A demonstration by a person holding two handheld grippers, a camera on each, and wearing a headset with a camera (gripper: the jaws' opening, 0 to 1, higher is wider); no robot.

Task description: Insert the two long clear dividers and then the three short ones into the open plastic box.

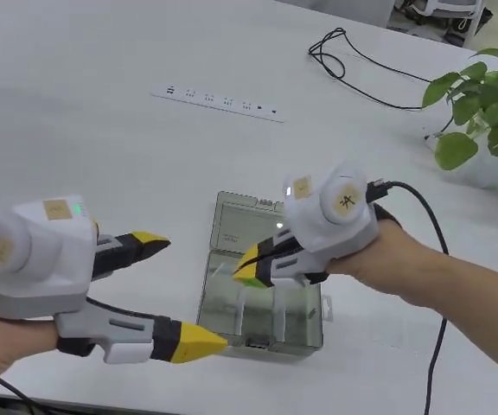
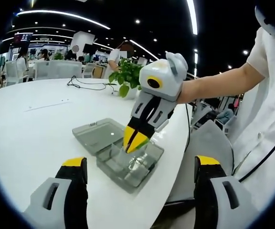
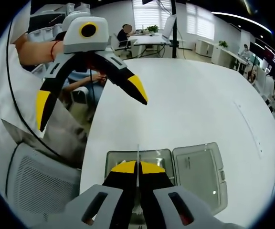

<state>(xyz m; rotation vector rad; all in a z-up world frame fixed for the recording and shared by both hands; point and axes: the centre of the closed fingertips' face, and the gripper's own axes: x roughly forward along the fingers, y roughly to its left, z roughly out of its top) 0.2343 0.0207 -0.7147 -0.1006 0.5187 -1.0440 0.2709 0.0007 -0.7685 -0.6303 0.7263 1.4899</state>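
head view shows the right gripper (image 1: 249,270) low over the box (image 1: 271,344), which lies open on the table (image 1: 76,130), its lid (image 1: 247,220) flat at 12 o'clock of the base. the jaws of this gripper are pressed together on a thin clear divider (image 3: 138,153). in the right gripper view we see it edge-on, as a fine line between the yellow tips, pointing toward the base. whether it is a long or a short one we cannot tell. a few clear pieces seem to stand inside the base already, but their number is not clear to us.

the left gripper (image 1: 180,292) hangs at 9 o'clock of the box, apart from it, with its jaws spread wide and nothing between them. a power strip (image 1: 219,99) lies far off at 12 o'clock, well apart from the work.

we think several things can go wrong from here. the divider is held by one narrow pinch, so it may turn in the jaws, come down tilted and miss its slots. nothing holds the box, so a push from above or from the side may slide it. if we press while the edge is not seated, the thin plastic may bend or jump out of the grip, and it may knock the pieces standing near.
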